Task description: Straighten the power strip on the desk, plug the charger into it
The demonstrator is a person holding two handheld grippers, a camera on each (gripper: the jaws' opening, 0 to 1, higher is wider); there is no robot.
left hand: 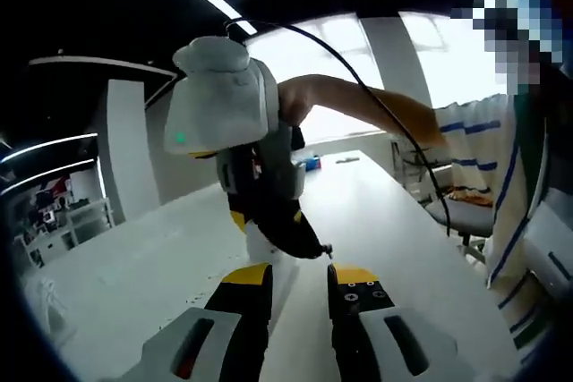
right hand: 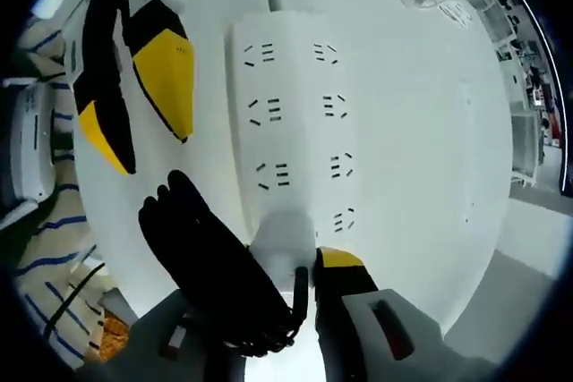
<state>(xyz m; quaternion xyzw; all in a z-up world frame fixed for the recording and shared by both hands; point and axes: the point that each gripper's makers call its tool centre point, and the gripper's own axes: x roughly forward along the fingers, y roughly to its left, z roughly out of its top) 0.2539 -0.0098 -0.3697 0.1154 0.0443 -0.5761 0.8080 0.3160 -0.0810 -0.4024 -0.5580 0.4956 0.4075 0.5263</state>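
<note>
I am looking for writing and finding none that I can read: the power strip (right hand: 300,123) is showing only its socket slots, dark little groups in two columns down a smooth white plastic face, with a white cord leaving its far end.

In the right gripper view I am holding the right gripper (right hand: 303,285) straight above the strip's near end. Its jaws are closed tight on the charger (right hand: 285,243), a small white block with rounded corners that is sitting between them, touching the strip at the nearest sockets. I cannot tell how deep it is seated. One jaw is wrapped in ribbed black rubber; the other is black with a yellow tip.

My left gripper (left hand: 299,276) is hanging just beside the strip, to the left in the right gripper view. In the left gripper view its yellow-tipped jaws are standing apart with nothing between them, just in front of the right gripper's black jaw.

The desk (right hand: 421,131) is plain, matte white. A striped sleeve (left hand: 470,140) is showing to the right.
</note>
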